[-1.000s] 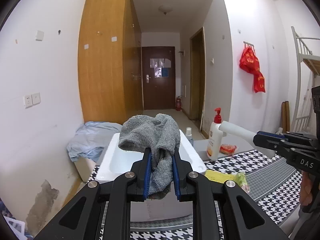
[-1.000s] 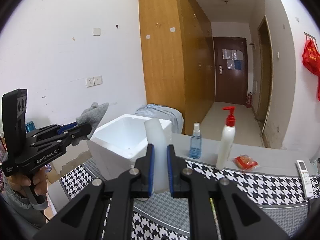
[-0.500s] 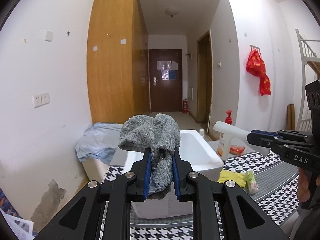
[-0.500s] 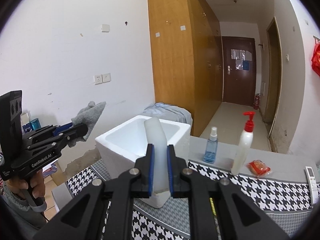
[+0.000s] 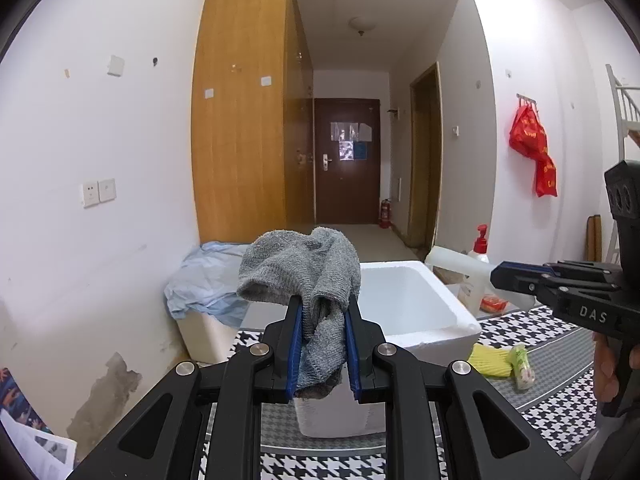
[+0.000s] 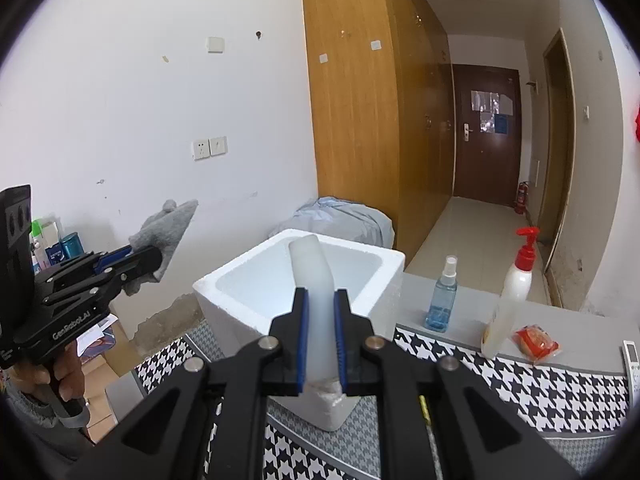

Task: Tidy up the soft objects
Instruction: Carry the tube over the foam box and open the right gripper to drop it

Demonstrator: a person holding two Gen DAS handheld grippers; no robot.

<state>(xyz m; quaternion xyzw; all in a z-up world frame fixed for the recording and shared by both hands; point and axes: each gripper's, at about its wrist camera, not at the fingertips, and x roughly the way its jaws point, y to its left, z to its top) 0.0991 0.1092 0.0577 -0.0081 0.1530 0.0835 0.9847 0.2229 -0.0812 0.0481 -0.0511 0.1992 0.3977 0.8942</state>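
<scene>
The grey towel [image 5: 304, 280] is bunched up between the blue pads of the left gripper [image 5: 320, 350]. Its top flops over the fingertips and its bottom end hangs down below them. It looks soft, light and floppy, so a pinch on the thick bunched middle should hold it best; a loose corner could slip out.

The right gripper [image 6: 320, 344] has its jaws squeezed almost together on a pale, see-through soft tube [image 6: 314, 300]. The tube sticks up toward 12 o'clock and bends a little, so it looks squashy and smooth, maybe slippery.

Just past both grippers sits an open white foam box [image 6: 384, 258] on the black-and-white checked cloth [image 6: 540, 392]. From the box, a yellow cloth [image 5: 490, 360] lies at about 4 o'clock in the left view. The box is likely where the soft things go.
</scene>
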